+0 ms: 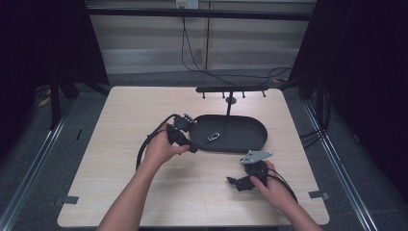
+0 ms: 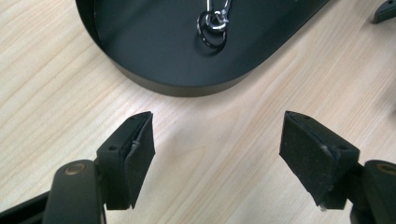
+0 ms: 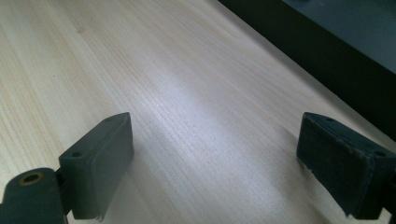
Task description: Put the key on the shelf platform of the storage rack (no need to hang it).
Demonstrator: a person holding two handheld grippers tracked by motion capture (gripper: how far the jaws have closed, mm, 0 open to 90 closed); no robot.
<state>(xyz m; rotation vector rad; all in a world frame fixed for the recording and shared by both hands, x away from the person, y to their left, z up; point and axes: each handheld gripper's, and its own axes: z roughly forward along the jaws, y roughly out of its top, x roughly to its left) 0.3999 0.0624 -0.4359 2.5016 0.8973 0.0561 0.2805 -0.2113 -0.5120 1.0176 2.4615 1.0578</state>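
One black oval tray [image 1: 250,143] sits on the counter [image 1: 120,144], holding one metal key ring with a clasp [image 1: 213,137]; behind it stands one black hook rack [image 1: 231,89]. The left hand-held gripper [image 2: 217,154] hovers just beside the tray's near-left rim, jaws spread wide and empty. The right hand-held gripper [image 1: 232,181] lies low over the counter in front of the tray, pointing left, also wide and empty.

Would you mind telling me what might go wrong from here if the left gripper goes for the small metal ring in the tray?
1. The key ring lies flat on the tray floor, so the open left gripper may slip off it.
2. The tray's raised wall stands between that gripper and the ring; a jaw could catch it and shove the tray.
3. The hook stand rises just behind the tray, so a pushed tray might knock it.
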